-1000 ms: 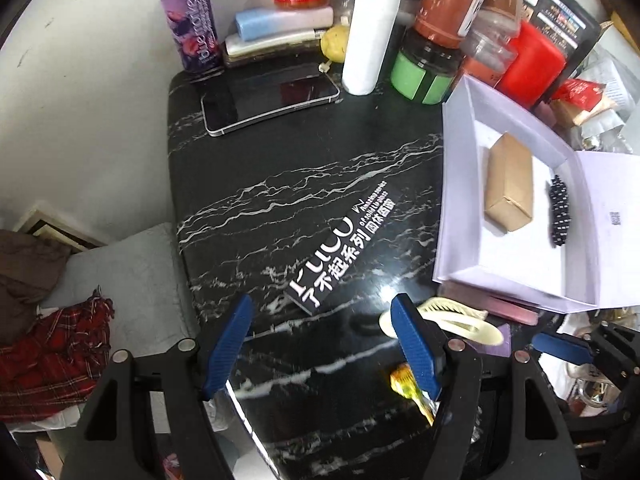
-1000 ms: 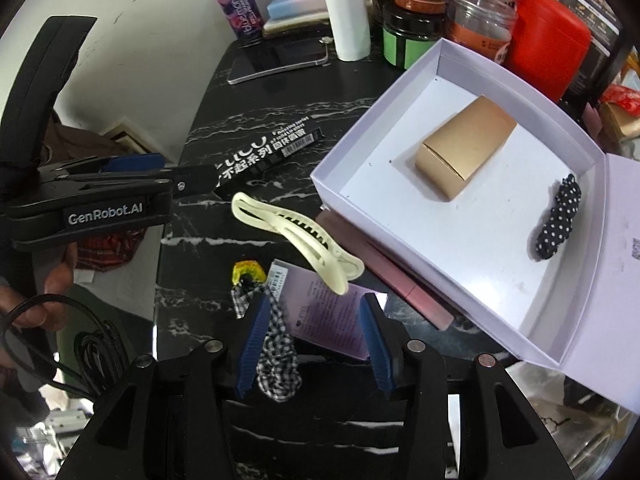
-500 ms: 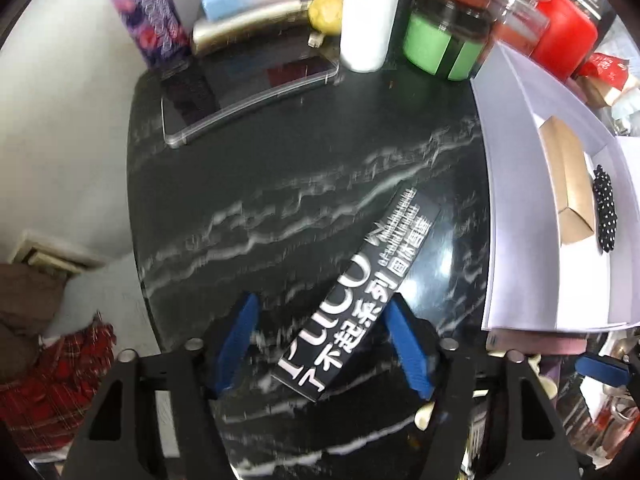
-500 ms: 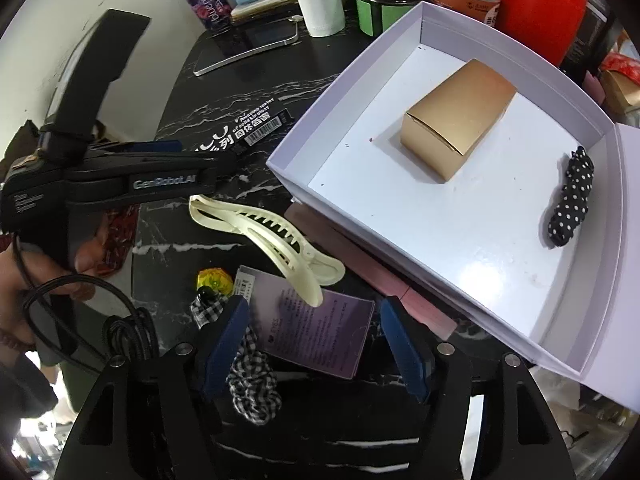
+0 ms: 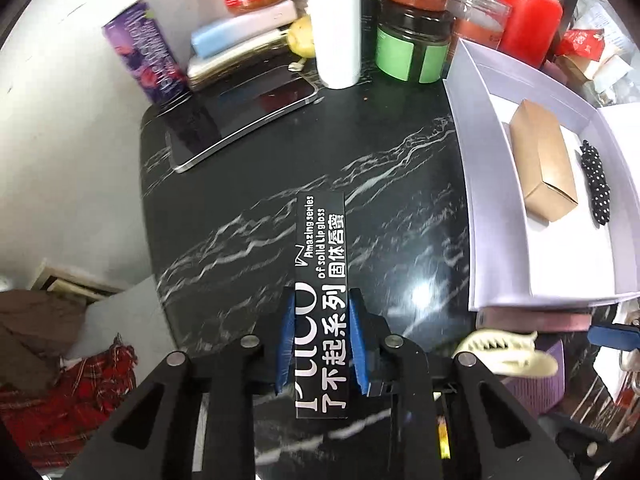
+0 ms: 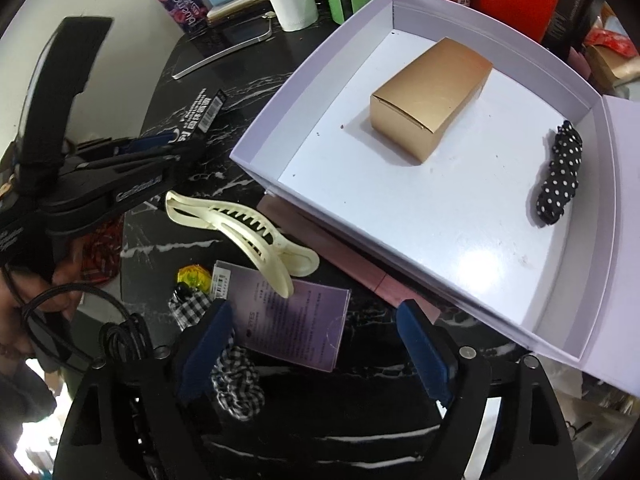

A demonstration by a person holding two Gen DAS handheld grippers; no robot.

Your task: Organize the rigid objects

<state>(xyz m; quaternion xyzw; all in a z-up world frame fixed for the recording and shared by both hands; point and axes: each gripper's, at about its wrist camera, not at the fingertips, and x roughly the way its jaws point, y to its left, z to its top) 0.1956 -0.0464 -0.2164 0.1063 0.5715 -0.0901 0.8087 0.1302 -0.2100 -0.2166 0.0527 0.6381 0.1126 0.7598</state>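
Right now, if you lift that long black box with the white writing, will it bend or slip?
Probably not bend: the black box looks like stiff cardboard with straight edges. The left gripper pinches it near one end, so the far end may droop. Its glossy sides might slide a little.

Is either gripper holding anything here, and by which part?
Left gripper clamps the black lip-gloss box across its near end. Right gripper is opening, holding nothing.

Black marble-veined tabletop [image 5: 248, 184]. Resting on it: black lip-gloss box [image 5: 321, 280], smartphone [image 5: 244, 124], white tray box [image 6: 256, 136], cream hair claw [image 6: 240, 232], purple card [image 6: 296, 324], pink slim box [image 6: 360, 272], checked scrunchie [image 6: 236, 376], jars at the rear.
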